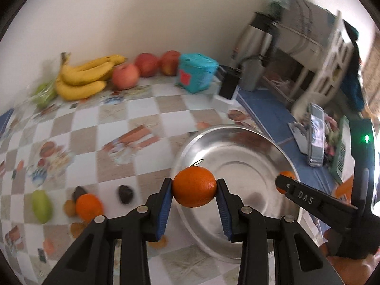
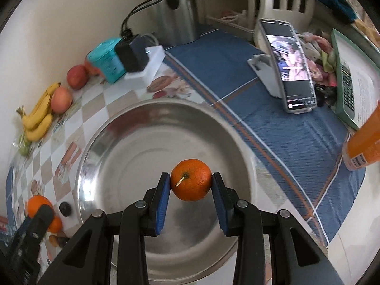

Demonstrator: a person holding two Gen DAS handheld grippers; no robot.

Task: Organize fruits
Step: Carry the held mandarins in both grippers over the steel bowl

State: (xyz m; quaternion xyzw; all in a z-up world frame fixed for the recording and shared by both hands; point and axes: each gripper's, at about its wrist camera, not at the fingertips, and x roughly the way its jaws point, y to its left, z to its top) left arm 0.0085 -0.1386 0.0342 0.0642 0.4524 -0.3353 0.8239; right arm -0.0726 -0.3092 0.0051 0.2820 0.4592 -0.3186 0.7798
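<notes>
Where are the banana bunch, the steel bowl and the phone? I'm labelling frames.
banana bunch [image 1: 83,78]: left wrist view, middle of the bunch.
steel bowl [image 2: 123,156]: right wrist view, bare inner wall.
phone [image 2: 293,68]: right wrist view, screen.

Shiny smooth metal bowl [image 2: 114,142] — on a glossy printed tablecloth [image 1: 99,128], beside matt blue cloth [image 2: 273,118].

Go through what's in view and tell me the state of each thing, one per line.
Left gripper: shut on an orange, held above the table.
Right gripper: shut on another orange, over the bowl.
Steel bowl: upright, nothing lying in it.
Phone: propped up, screen lit.
Bananas: lying by the wall.
</notes>
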